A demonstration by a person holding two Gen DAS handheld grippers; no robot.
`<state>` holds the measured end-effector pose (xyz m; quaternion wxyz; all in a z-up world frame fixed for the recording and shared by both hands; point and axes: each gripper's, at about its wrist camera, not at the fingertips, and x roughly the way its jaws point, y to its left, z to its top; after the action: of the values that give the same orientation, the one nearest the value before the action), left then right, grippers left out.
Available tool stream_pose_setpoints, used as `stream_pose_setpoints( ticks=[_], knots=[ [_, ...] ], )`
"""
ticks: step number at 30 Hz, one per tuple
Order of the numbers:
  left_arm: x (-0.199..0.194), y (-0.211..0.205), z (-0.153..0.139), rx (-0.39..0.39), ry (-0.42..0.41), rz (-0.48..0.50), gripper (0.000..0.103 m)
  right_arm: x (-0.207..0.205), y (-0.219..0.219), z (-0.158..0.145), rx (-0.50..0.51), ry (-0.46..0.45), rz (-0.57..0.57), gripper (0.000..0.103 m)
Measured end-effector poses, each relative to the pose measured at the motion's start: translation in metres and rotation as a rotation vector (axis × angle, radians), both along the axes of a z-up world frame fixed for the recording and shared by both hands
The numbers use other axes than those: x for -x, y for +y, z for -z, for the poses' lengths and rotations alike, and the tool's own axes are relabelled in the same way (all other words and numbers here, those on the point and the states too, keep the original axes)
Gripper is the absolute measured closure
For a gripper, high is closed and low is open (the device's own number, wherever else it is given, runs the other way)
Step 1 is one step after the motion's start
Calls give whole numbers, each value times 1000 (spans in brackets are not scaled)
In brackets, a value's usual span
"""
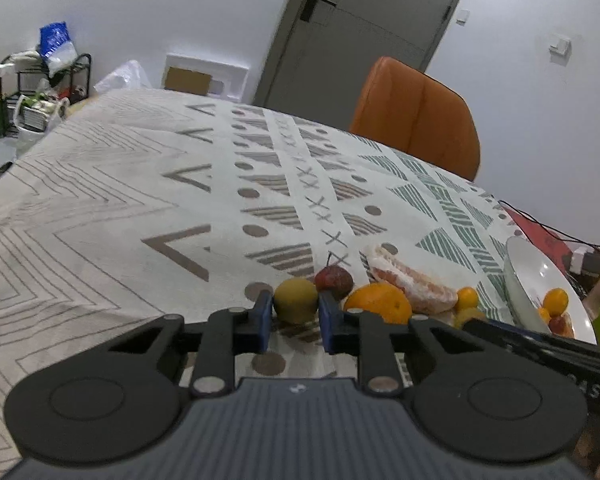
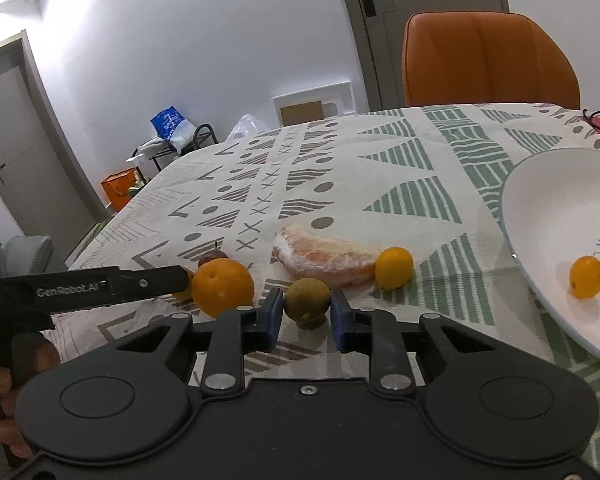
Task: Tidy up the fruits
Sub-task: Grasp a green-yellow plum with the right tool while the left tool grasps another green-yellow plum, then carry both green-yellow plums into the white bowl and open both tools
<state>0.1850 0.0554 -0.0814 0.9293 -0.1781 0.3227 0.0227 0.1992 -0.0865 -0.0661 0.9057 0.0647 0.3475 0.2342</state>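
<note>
Fruits lie on a patterned tablecloth. In the left wrist view my left gripper point(image 1: 295, 312) has its blue pads on either side of a green-brown round fruit point(image 1: 295, 299); contact is unclear. Behind it sit a small red fruit point(image 1: 334, 278), an orange point(image 1: 379, 302) and a peeled pomelo wedge point(image 1: 412, 278). In the right wrist view my right gripper point(image 2: 306, 314) brackets another green-brown fruit point(image 2: 307, 302) the same way. The orange point(image 2: 222, 286), pomelo wedge point(image 2: 324, 258) and a kumquat point(image 2: 394, 267) lie nearby. A white plate point(image 2: 540, 200) holds one kumquat point(image 2: 587, 276).
An orange chair point(image 2: 488, 60) stands behind the table's far edge. The left gripper's black body point(image 2: 100, 286) reaches in at the left of the right wrist view. A black cable and red item point(image 1: 540, 232) lie beyond the plate point(image 1: 524, 276). Clutter stands on the floor at the far left.
</note>
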Motion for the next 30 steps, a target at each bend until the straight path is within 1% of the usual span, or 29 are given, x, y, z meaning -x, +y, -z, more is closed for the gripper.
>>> stream_pose_setpoints(
  ticks=[2,9,20,30],
  knots=[
    [5,-2,-6,-7,-23,2,80,4,-3,-4,1,-10,6,79],
    [15,-11,-22,-20,-61,14,80,13,-17,-13,-2,-34,36,79],
    [20,-33,-36,-48,-90,35,80,26,-39,-21,-38,-64,75,79],
    [20,-56,-45,-63,-113,85,80,37,-64,-29,-60,-89,115,79]
  ],
)
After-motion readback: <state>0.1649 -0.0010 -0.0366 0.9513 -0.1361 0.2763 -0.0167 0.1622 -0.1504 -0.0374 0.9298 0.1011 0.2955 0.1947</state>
